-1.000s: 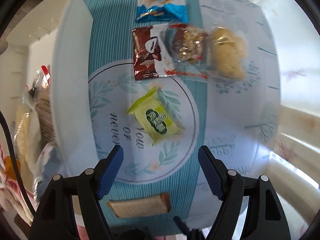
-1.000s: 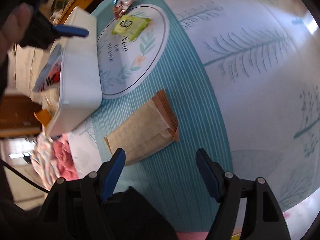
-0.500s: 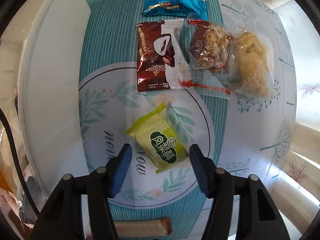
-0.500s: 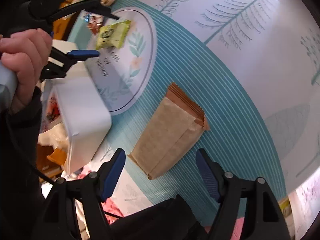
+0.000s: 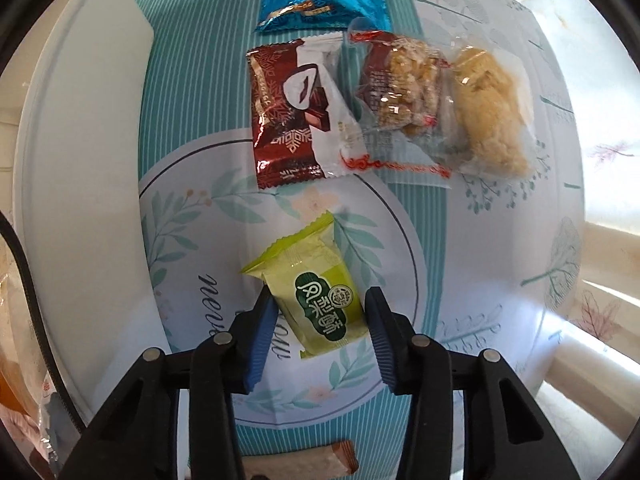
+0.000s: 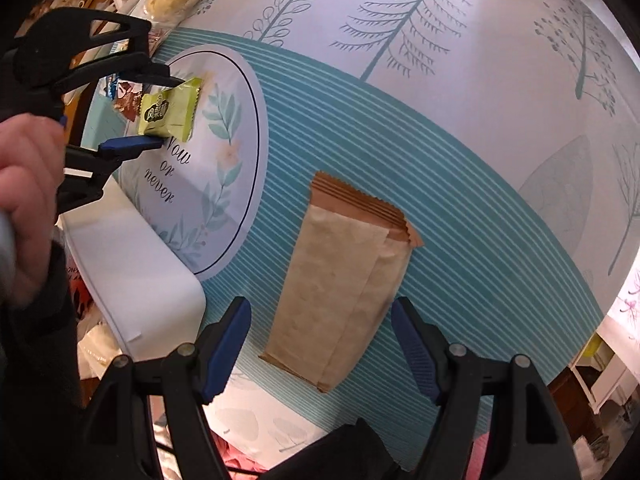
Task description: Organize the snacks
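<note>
Left claw (image 5: pixel 320 312) closing around green snack packet (image 5: pixel 316 296).

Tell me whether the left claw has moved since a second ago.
Yes. The left claw has dropped toward the printed circle and, jaws closing, now straddles the green snack.

White bin (image 5: pixel 80 184) contents cut off, brown packet (image 5: pixel 304 460) mostly hidden

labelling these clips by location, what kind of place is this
Most likely a home table, perhaps in a dining or living room: a printed tablecloth with leaf and tree motifs, wrapped snacks like the green packet, and a white storage bin beside them.
</note>
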Available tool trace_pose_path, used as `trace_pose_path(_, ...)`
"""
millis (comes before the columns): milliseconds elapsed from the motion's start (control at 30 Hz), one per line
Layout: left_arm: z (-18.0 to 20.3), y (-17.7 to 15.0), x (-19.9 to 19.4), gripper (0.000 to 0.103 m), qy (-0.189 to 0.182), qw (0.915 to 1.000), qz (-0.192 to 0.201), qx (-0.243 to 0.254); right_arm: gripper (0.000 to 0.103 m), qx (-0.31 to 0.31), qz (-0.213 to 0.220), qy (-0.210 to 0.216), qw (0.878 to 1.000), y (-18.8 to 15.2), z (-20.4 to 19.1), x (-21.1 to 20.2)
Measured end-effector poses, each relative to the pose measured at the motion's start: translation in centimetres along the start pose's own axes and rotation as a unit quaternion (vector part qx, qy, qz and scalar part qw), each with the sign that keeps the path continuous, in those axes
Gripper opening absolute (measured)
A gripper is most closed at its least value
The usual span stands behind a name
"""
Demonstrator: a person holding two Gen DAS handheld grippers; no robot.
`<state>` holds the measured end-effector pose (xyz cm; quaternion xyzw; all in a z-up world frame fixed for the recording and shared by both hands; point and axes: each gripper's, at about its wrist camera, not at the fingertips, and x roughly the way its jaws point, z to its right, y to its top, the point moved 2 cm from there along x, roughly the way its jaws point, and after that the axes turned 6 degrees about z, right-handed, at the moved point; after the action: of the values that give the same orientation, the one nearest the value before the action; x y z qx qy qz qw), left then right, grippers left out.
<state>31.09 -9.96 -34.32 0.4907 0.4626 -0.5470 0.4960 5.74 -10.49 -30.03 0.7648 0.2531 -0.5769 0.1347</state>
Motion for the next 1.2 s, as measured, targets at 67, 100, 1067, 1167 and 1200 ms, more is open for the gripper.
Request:
trace_pose_path(67,-0.2,-0.1,-0.9,0.043,-0.003,1.0000,0.004,0.000,0.073,0.008,0.009,-0.016,1.000,-0.1,-0.3,0.3)
trace_pose_path(100,-0.3,-0.1,-1.4,0.043,-0.010,0.9999,0.005,0.001,0.073,0.010,0.013,-0.020,1.000,-0.1,-0.5,0.3)
trace_pose_path(1067,-10.2,-2.1,-17.8,0.043,-0.045,0.9935,0.084,-0.063,0.056,0.051,-0.091,-0.112,0.988,3.2,-4.5,3.6)
trace_pose_path(1167,-12.0,-3.0,-18.0,0.043,-0.035,0.9921,0.084,-0.086,0.056,0.040,-0.104,-0.109,0.988,3.7,-4.8,3.7)
trace_pose_path(1200,-12.3,-3.3,-17.9,0.043,-0.032,0.9917,0.083,-0.093,0.056,0.036,-0.109,-0.108,0.988,3.9,-5.0,3.8)
